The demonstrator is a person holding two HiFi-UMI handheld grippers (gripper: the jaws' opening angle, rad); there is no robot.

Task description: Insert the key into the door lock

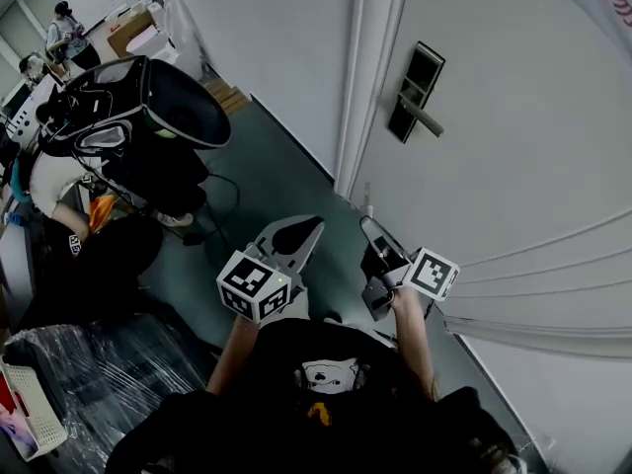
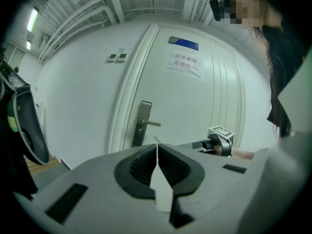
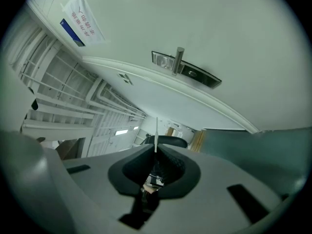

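The head view gives me both tools low in front of the person, well short of the door [image 1: 513, 166]. The left gripper [image 1: 296, 231] and right gripper [image 1: 371, 233] are side by side and apart from each other. The door lock [image 1: 416, 92], a dark plate with a lever handle [image 1: 427, 118], sits well beyond them. That view does not show me what the jaws hold.

The right gripper view does: its jaws are clenched on the key [image 3: 156, 130], a thin pale sliver seen edge-on, sticking out past the tips. The key is well apart from the lock, which appears rolled sideways here.

In the left gripper view the jaws are pressed together. A tiny pale tip shows at the seam and I cannot tell what it is. Only this view gives me the paper notice [image 2: 184, 65] and blue sign [image 2: 183, 43] on the door, plus the right tool's marker cube [image 2: 222, 134]. Only the head view shows the black chair [image 1: 158, 107] off to the left
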